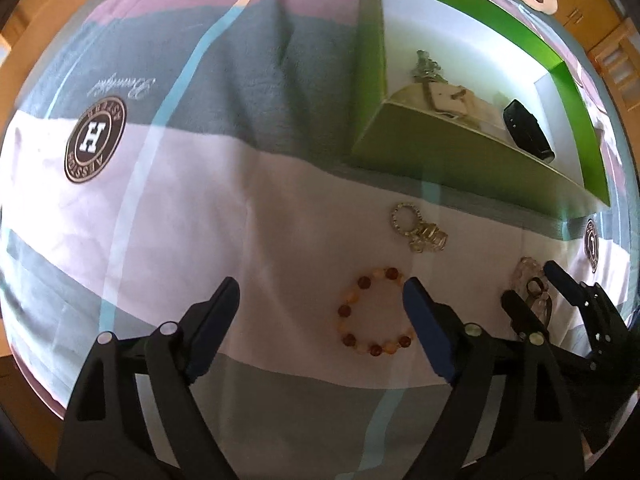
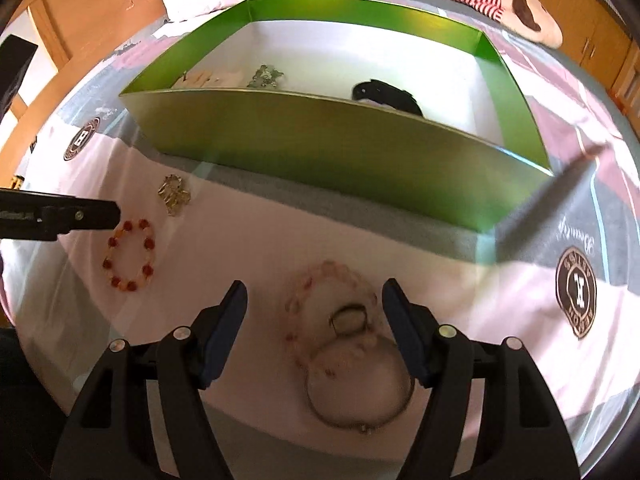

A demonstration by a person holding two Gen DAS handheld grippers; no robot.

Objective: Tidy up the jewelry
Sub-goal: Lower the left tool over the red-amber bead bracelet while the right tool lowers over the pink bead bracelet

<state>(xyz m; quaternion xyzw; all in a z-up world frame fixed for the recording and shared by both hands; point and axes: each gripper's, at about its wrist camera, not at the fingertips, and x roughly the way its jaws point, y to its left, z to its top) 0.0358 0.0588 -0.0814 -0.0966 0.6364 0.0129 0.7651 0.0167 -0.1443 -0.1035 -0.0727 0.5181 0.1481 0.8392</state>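
Left wrist view – jaws: left gripper (image 1: 320, 300) is held wide, nothing between the pads; its right-hand finger sits at the rim of the amber bead bracelet (image 1: 376, 310).
Left wrist view – location: the bracelet lies flat on the bedsheet (image 1: 180, 220), just in front of the green box (image 1: 460, 160); a gold ring charm (image 1: 418, 228) lies between the 2.
Left wrist view – handling: judged light, beads hard and smooth, strung loosely; likely to slip, so 1 side of the loop should be pinched across the beads.
Right wrist view – jaws: right gripper (image 2: 316, 308) is partly spread, pads clear of the pale bead bracelet (image 2: 332, 304) and thin metal bangle (image 2: 360, 392) below.
Right wrist view – materials: bangle judged stiff; sheet soft, creased cotton.
Right wrist view – box: a black item (image 2: 388, 98) is already inside.
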